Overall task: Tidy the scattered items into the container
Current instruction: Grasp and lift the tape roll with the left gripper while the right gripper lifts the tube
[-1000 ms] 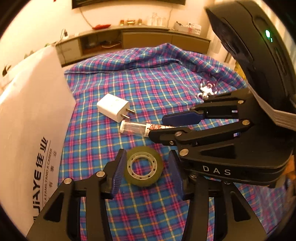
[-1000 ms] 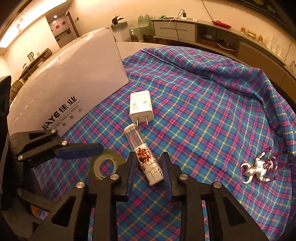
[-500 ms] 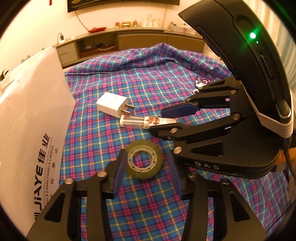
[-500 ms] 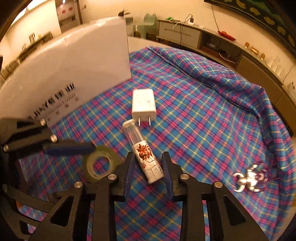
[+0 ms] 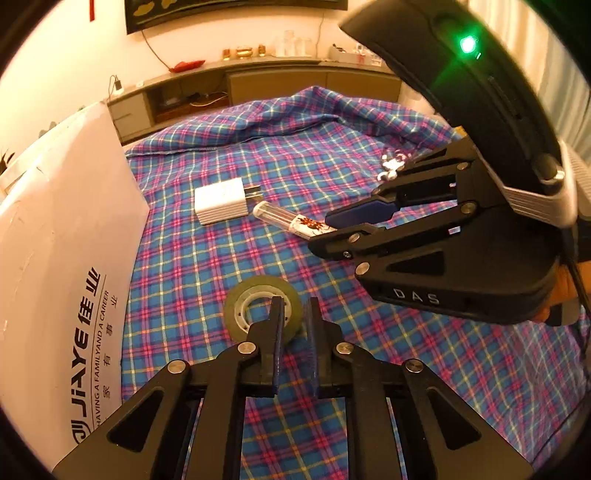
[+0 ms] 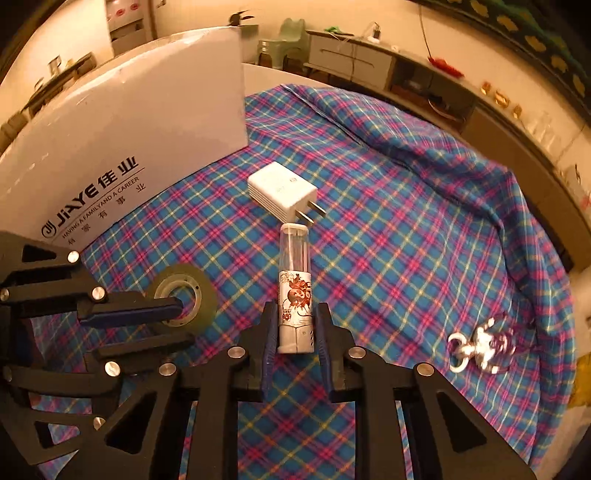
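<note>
Both tools have just closed onto items beside the white box [image 5: 62, 258].
Left tool [image 5: 294, 314] pinches the tape roll's [image 5: 240, 299] rim; right tool [image 6: 295, 325] clamps the tube [image 6: 295, 280] just below the charger [image 6: 282, 190].

The white cardboard box [image 6: 122, 122] reads "JiAYE", Chinese characters and "HAVING A FAMILY AND A CAREER", while the right hand-held gripper [image 5: 334, 230] is marked "DAS".

Warm yellowish light fills the room. A plaid cloth [image 6: 424, 229] covers the surface. Behind it a long low cabinet [image 5: 258, 83] runs along a pale wall [image 5: 55, 55], beneath a dark hanging [image 5: 236, 9].
</note>
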Tool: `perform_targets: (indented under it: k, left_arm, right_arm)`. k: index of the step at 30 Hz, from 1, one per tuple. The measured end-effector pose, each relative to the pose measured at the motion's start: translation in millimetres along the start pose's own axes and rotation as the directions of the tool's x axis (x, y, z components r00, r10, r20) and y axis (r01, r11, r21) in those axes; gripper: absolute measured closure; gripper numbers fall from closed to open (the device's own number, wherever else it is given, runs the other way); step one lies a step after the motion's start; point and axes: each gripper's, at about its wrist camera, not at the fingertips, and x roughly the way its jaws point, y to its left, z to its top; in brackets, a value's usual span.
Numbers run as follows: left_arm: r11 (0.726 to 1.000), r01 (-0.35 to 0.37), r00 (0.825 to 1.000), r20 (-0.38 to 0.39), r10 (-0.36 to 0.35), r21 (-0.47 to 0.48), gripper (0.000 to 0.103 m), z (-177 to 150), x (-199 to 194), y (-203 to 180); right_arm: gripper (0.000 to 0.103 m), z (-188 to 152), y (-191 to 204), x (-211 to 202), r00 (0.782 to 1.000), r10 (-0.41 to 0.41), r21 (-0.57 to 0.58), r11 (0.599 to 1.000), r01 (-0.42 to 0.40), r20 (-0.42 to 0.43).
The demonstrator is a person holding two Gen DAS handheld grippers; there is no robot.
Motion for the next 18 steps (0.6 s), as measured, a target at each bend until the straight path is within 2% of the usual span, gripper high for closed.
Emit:
perform_targets:
  k: [4,5,6,7,11,15,18]
  left_arm:
    - [0.999,0.036,0.999,0.019,-0.035,-0.035,0.089,1,-9,9]
    - [0.999,0.036,0.999,0.021,-0.036,-0.039,0.083,1,-9,11]
    - [0.998,0.031,0.999,0.019,-0.030,-0.047,0.062,0,-9,13]
    - [0.998,0.022,1.000,0.018,-0.021,-0.058,0.055,0,-8,16]
    - [0.996,0.012,1.000,-0.001,-0.013,-0.084,0.055,1,1,20]
    - [0.999,-0.005,1.000,0.006,0.005,-0.031,0.048,1,5,11]
    - [1.000,-0.030,0.999,0.013,0.030,0.007,0.048,-1,6,7]
  right_arm:
    - [0.081,-6,-7,-4,1.000,0.027,0.046,0.999,-0.026,-0.013]
    - [0.081,-8,-8,-5,0.999,0.029,0.051,0.998,-0.028,-0.017]
    - [0.081,-10,-8,-6,0.999,0.029,0.056,0.998,-0.028,-0.019]
    - [0.081,-13,-9,-7,0.999,0.029,0.060,0.998,-0.028,-0.021]
    - [0.081,-19,-10,-11,0.999,0.032,0.074,0.997,-0.030,-0.017]
    - [0.081,-17,-9,-10,0.999,0.033,0.081,0.996,-0.032,-0.008]
    - [0.081,-16,-9,-8,1.000,0.025,0.089,0.996,-0.025,0.001]
